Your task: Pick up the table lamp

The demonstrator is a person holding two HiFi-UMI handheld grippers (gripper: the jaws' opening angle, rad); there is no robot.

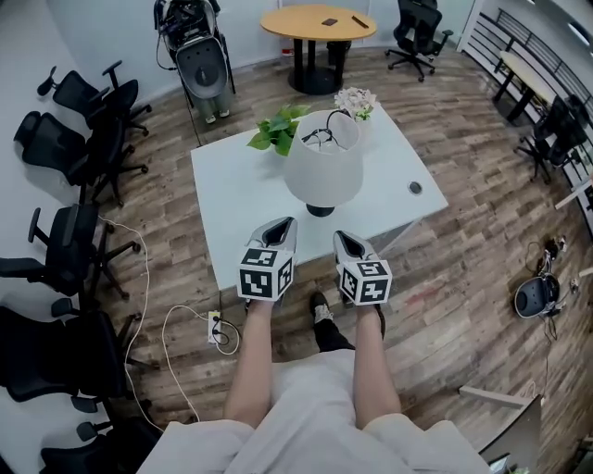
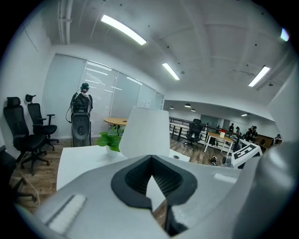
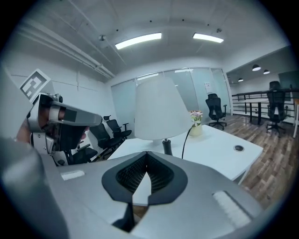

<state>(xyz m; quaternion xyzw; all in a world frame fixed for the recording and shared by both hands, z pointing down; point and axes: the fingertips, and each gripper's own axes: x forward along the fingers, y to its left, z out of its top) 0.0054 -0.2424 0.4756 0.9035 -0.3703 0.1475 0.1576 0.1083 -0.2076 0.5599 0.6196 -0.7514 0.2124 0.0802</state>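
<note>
The table lamp [image 1: 322, 157] stands mid white table [image 1: 232, 194], green plant [image 1: 276, 128] just on its far-left side. L gripper [image 1: 288, 222] & R gripper [image 1: 339, 237] are at the table's near edge, both shut tight w/ nothing inside, not touching the lamp.

Head view: table lamp [image 1: 322, 159] base mostly tucked under own shade, only dark sliver shows. Left gripper [image 2: 150, 158] body blocks lamp stem and base in its own view. Right gripper [image 3: 146, 154] body hides base too. Dark bits on round table [image 1: 318, 20] way too tiny to ID.
</note>
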